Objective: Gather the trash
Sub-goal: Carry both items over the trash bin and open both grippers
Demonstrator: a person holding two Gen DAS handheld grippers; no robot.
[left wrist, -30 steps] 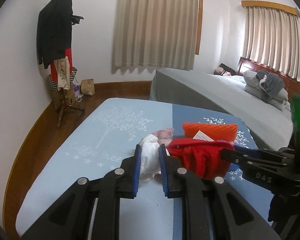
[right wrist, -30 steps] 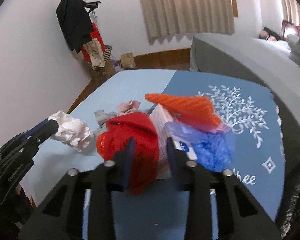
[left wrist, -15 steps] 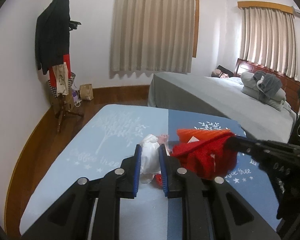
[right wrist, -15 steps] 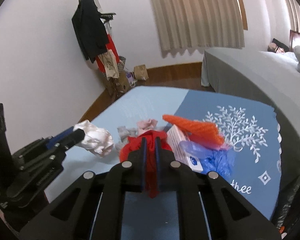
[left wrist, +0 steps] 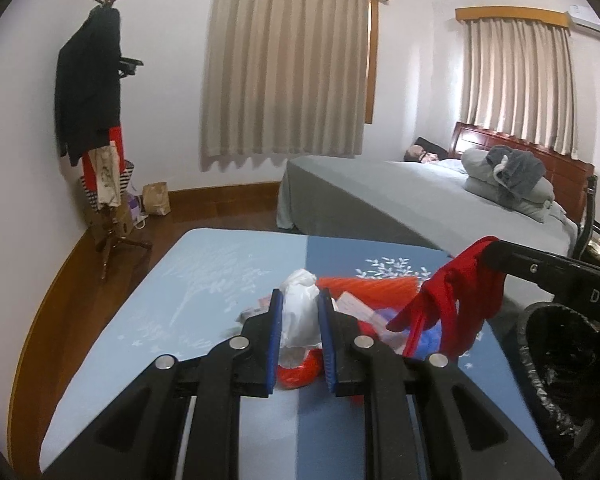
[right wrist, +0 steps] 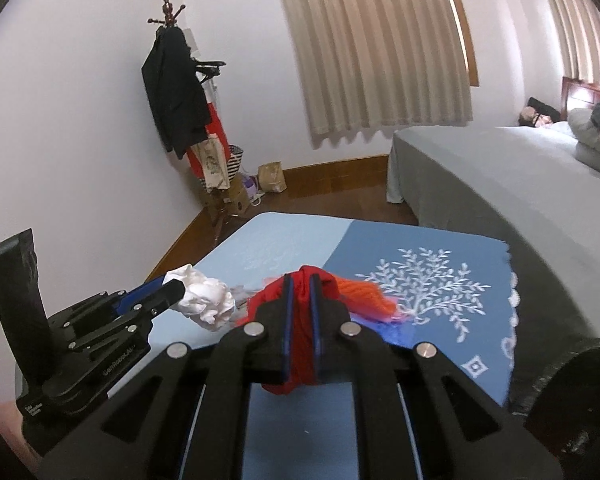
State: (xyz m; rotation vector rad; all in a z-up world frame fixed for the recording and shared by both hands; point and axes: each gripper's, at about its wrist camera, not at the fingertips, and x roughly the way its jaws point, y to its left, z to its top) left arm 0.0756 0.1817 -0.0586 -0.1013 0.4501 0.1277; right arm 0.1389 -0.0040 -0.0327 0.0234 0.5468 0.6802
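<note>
My left gripper point(left wrist: 300, 304) is shut on a crumpled white tissue point(left wrist: 300, 312), held above the blue tablecloth point(left wrist: 204, 292); the right wrist view shows the same tissue point(right wrist: 206, 298) sticking out of the left gripper point(right wrist: 176, 288). My right gripper point(right wrist: 300, 284) is shut on a red plastic bag point(right wrist: 300, 344) that hangs from its pads, seen from the left as the red bag point(left wrist: 460, 300) dangling in the air. Below on the cloth lie an orange wrapper point(left wrist: 364, 286), a white packet point(left wrist: 356, 308), blue plastic point(right wrist: 396, 330) and a red scrap point(left wrist: 298, 372).
A black-lined trash bin point(left wrist: 560, 360) stands at the table's right edge, its rim also in the right wrist view point(right wrist: 572, 384). Beyond are a grey bed point(left wrist: 400, 204) with a person lying on it, and a coat rack point(left wrist: 104, 128) by the left wall.
The right gripper closed on the red bag and lifted it off the pile. The left gripper rose a little with the white tissue still held.
</note>
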